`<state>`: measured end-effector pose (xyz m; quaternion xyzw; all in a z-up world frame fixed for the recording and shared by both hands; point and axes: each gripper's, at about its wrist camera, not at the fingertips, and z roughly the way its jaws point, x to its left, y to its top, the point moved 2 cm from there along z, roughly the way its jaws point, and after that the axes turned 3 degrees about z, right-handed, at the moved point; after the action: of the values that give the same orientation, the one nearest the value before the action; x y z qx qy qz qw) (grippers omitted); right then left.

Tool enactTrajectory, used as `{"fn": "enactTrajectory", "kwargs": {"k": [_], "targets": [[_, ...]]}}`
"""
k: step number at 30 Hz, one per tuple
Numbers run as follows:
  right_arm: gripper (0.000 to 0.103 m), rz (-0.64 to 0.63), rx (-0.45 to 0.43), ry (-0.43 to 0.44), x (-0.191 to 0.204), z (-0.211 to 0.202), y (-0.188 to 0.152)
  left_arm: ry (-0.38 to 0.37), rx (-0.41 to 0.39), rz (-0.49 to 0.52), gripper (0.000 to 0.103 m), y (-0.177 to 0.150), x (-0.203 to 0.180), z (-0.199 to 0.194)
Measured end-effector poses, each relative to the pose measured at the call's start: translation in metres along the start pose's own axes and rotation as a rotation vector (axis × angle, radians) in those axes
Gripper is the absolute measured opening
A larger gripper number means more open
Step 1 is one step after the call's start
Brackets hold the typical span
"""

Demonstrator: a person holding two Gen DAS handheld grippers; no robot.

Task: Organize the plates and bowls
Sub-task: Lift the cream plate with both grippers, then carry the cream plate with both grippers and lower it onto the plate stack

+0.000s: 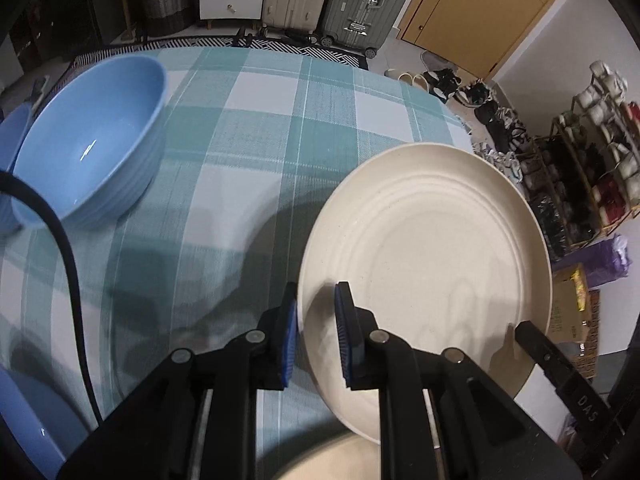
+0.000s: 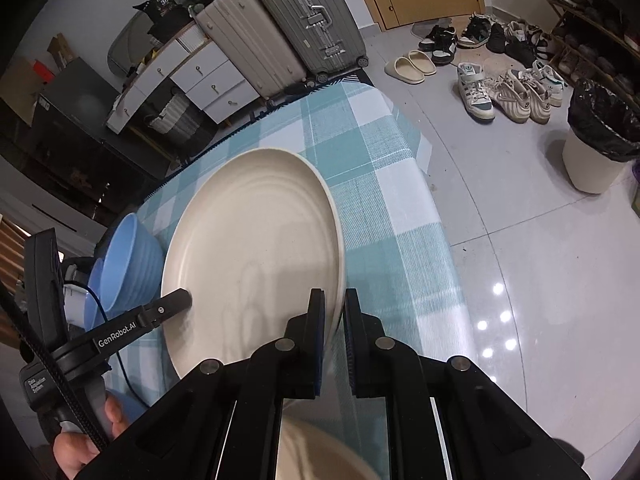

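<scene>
A cream plate (image 1: 432, 256) is held up off the checked tablecloth (image 1: 256, 128), tilted. My left gripper (image 1: 316, 336) is shut on its left rim. My right gripper (image 2: 334, 336) is shut on the plate's (image 2: 256, 256) right rim. The right gripper's finger also shows in the left wrist view (image 1: 536, 344), and the left gripper's finger shows in the right wrist view (image 2: 172, 302). A blue ribbed bowl (image 1: 92, 140) stands at the left of the table, with a second blue bowl (image 1: 10, 140) beside it. Both bowls show in the right wrist view (image 2: 128, 264).
Another cream plate (image 1: 340, 460) lies under the grippers at the near edge. A blue dish (image 1: 28, 424) sits at the near left. A black cable (image 1: 68, 264) hangs past the bowl. Suitcases (image 2: 280, 28), drawers, shoes and a bin (image 2: 600, 140) stand on the floor beyond the table's edge.
</scene>
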<state>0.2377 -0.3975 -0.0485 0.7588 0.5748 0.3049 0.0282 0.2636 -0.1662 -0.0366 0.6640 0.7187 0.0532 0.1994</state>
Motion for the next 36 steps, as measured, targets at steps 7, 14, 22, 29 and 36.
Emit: {"fn": "enactTrajectory", "kwargs": {"k": [7, 14, 22, 29, 36], "targets": [[0.009, -0.007, -0.006, 0.014, 0.008, -0.029, -0.030, 0.037, -0.042, 0.023, 0.015, -0.027, 0.002, -0.034], [0.009, -0.014, 0.003, 0.013, 0.010, -0.058, -0.064, 0.067, -0.055, 0.108, 0.015, -0.057, -0.004, -0.059], [0.009, -0.040, 0.019, -0.017, 0.010, -0.087, -0.103, 0.036, -0.039, 0.120, 0.015, -0.094, 0.001, -0.077], [0.009, -0.016, 0.034, 0.001, -0.002, -0.093, -0.141, 0.038, -0.019, 0.153, 0.015, -0.129, 0.006, -0.080], [0.009, -0.024, 0.061, -0.024, -0.010, -0.088, -0.168, 0.034, 0.000, 0.179, 0.015, -0.155, 0.006, -0.077]]}}
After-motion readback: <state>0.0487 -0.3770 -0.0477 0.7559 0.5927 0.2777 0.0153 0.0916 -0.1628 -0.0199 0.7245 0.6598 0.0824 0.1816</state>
